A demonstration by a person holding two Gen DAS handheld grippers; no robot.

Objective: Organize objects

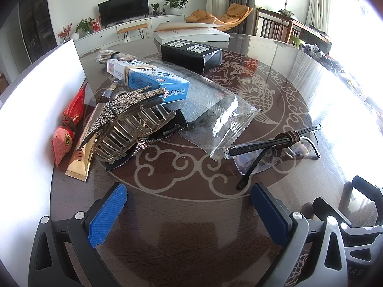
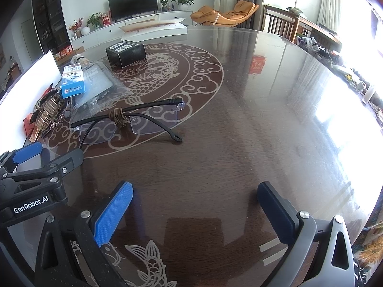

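Folded rimless glasses (image 1: 275,148) with a brown hair tie (image 1: 290,136) around one temple lie on the dark table; they also show in the right wrist view (image 2: 143,122). A rhinestone hair claw (image 1: 126,122) sits at the left, seen also in the right wrist view (image 2: 49,113). A blue box (image 1: 148,79), a black box (image 1: 191,53), a clear plastic bag (image 1: 215,117) and red sachets (image 1: 69,124) lie around it. My left gripper (image 1: 189,208) is open and empty, just short of the glasses. My right gripper (image 2: 195,208) is open and empty, nearer than the glasses.
A white board (image 1: 36,91) stands along the table's left side. A white book (image 1: 191,33) lies at the far edge. A gold tube (image 1: 83,153) lies beside the claw. The left gripper's body (image 2: 36,172) shows at the right view's left. Chairs (image 2: 282,24) stand beyond the table.
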